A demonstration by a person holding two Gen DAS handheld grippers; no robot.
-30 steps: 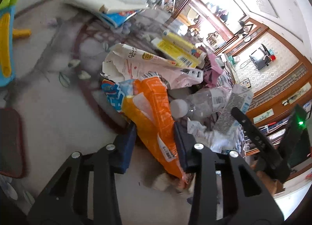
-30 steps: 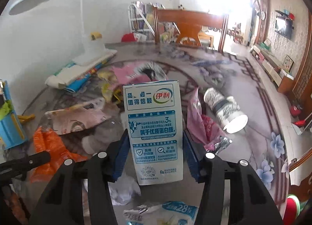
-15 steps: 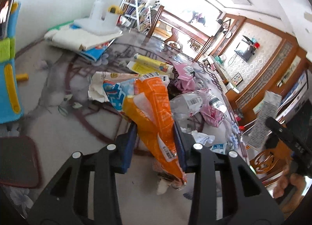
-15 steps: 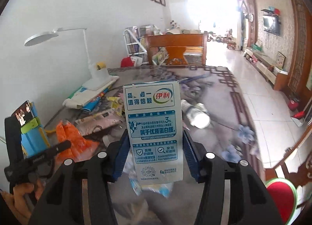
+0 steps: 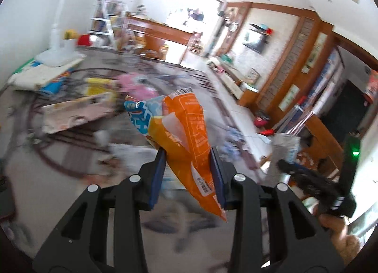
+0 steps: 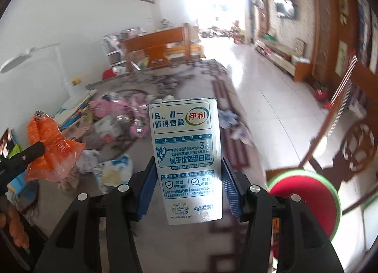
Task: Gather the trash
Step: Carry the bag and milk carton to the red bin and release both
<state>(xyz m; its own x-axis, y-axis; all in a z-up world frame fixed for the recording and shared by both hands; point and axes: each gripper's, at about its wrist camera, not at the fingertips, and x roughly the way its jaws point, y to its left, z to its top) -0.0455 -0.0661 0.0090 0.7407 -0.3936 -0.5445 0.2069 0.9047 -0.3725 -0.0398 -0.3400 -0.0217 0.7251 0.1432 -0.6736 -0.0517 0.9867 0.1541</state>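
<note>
Left wrist view: the left gripper point(image 5: 187, 170) is clenched on a crumpled orange snack bag point(image 5: 186, 140), its blue pads pressing both sides, as they did a second ago; since then the bag has been lifted clear of the litter it lay among, and the table has dropped away beneath it. The bag's long axis runs from its blue-printed top, up and to the left, down to a tail hanging below the pads on the right. In the right wrist view the right gripper point(image 6: 189, 179) grips a white-and-blue milk carton point(image 6: 187, 159) exactly as before, upright, its long axis vertical and its printed face toward the camera. Behind it the view has swung from the table toward the white tiled floor point(image 6: 271, 107). Wrappers, a pink bag and a flattened box remain scattered on the patterned tabletop point(image 5: 70, 164), with a white desk lamp point(image 5: 59, 46) at its far edge.
</note>
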